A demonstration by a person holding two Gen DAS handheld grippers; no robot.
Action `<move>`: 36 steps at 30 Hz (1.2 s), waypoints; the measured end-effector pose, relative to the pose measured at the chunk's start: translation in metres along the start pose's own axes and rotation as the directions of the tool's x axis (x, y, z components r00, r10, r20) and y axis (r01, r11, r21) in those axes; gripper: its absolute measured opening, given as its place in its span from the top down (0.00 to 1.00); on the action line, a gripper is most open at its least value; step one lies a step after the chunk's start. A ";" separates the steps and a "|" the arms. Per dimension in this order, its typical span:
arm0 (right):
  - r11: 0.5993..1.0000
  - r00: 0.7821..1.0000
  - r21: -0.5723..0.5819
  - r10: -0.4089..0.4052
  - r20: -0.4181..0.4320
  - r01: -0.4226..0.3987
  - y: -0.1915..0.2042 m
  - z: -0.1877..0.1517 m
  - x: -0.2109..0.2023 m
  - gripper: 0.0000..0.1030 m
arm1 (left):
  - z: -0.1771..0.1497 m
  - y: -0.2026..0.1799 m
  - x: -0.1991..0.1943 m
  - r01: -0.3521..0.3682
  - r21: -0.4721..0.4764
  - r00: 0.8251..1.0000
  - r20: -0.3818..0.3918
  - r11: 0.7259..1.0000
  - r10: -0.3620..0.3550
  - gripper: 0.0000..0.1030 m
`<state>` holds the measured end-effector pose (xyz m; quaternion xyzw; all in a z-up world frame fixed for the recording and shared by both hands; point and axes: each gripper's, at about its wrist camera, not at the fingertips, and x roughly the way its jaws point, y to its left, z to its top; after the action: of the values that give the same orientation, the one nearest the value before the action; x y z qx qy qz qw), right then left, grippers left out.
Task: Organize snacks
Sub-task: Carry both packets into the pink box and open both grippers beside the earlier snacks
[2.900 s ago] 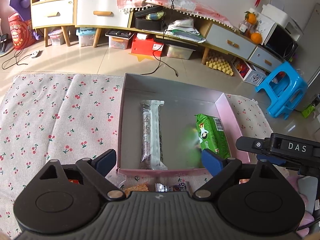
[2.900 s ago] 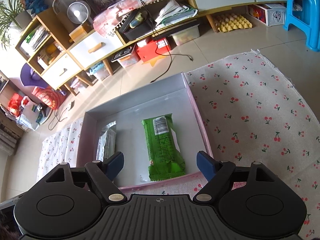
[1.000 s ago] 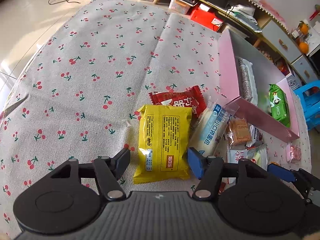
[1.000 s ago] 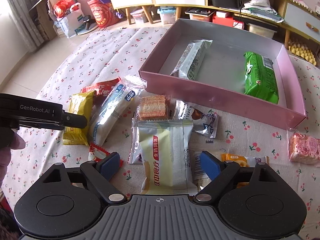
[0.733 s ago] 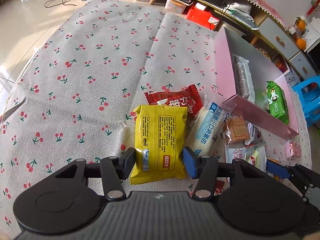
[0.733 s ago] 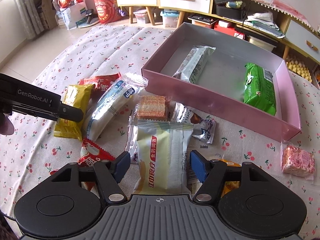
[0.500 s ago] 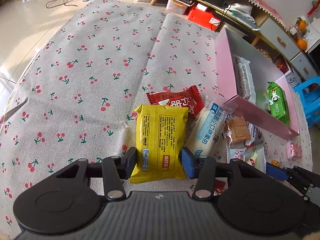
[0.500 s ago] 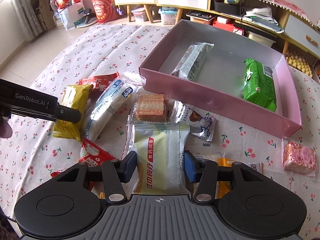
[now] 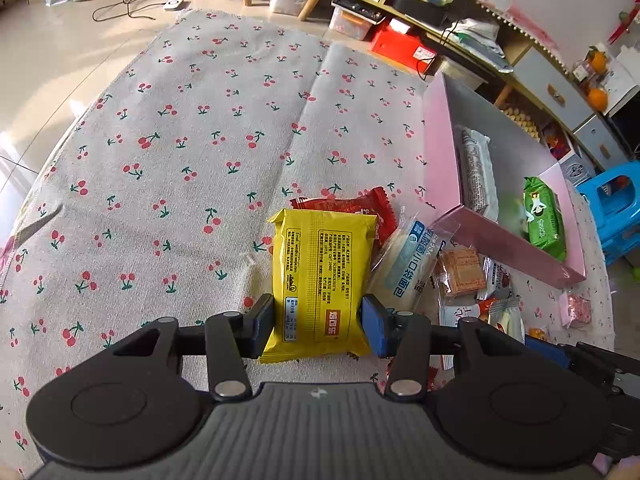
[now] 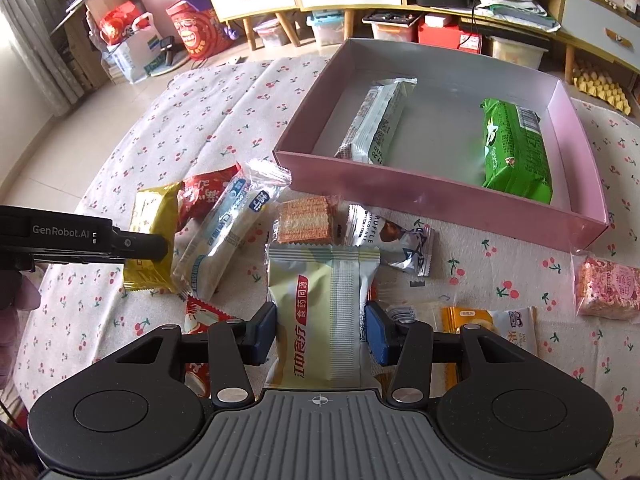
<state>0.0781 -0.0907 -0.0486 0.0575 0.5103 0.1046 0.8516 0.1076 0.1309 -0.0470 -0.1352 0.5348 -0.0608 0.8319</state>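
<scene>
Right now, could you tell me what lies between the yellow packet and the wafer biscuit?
In the right wrist view, a long clear bread packet lies between the yellow packet and the wafer biscuit.

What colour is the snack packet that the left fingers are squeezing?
Yellow. The yellow snack packet shows best in the left wrist view.
</scene>
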 end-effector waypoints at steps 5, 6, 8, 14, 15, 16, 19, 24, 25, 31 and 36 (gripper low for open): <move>0.999 1.000 0.038 0.031 -0.001 -0.031 -0.004 0.003 -0.006 0.56 | 0.000 -0.004 -0.003 0.023 0.003 1.000 0.002 1.000 -0.023 0.58; 0.998 0.999 0.047 0.037 -0.001 -0.037 -0.005 0.004 -0.008 0.56 | 0.000 -0.004 -0.004 0.027 0.002 1.000 0.002 1.000 -0.027 0.58; 0.996 0.999 0.069 0.054 0.000 -0.054 -0.008 0.007 -0.011 0.56 | 0.000 -0.005 -0.005 0.034 0.002 0.999 0.002 0.999 -0.034 0.58; 0.986 0.996 0.138 0.092 0.009 -0.093 -0.020 0.014 -0.020 0.56 | 0.003 -0.010 -0.007 0.069 -0.004 0.998 0.007 0.998 -0.069 0.58; 0.984 0.995 0.150 0.095 0.013 -0.096 -0.023 0.015 -0.022 0.56 | 0.004 -0.011 -0.008 0.076 -0.005 0.997 0.009 0.997 -0.076 0.58; 0.982 0.995 0.160 0.097 0.018 -0.099 -0.026 0.016 -0.024 0.56 | 0.004 -0.012 -0.008 0.081 -0.006 0.997 0.010 0.997 -0.081 0.58; 0.975 0.994 0.193 0.104 0.035 -0.109 -0.035 0.020 -0.031 0.56 | 0.006 -0.015 -0.008 0.099 -0.014 0.995 0.010 0.995 -0.099 0.58; 0.962 0.991 0.245 0.109 0.075 -0.124 -0.053 0.026 -0.044 0.56 | 0.007 -0.022 -0.007 0.128 -0.026 0.992 0.007 0.991 -0.128 0.58; 0.958 0.991 0.257 0.106 0.087 -0.125 -0.058 0.028 -0.047 0.56 | 0.009 -0.024 -0.007 0.133 -0.025 0.991 0.008 0.991 -0.133 0.58; 0.935 0.987 0.337 0.067 0.144 -0.113 -0.090 0.036 -0.060 0.56 | 0.015 -0.039 -0.004 0.161 -0.021 0.987 0.019 0.987 -0.160 0.58; 0.909 0.984 0.406 0.026 0.174 -0.096 -0.115 0.041 -0.064 0.56 | 0.020 -0.054 0.000 0.204 -0.033 0.979 0.033 0.978 -0.203 0.58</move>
<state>0.0987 -0.2172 0.0019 0.2605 0.4468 0.0160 0.8557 0.1282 0.0824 -0.0236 -0.2050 0.5068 -0.1339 0.8266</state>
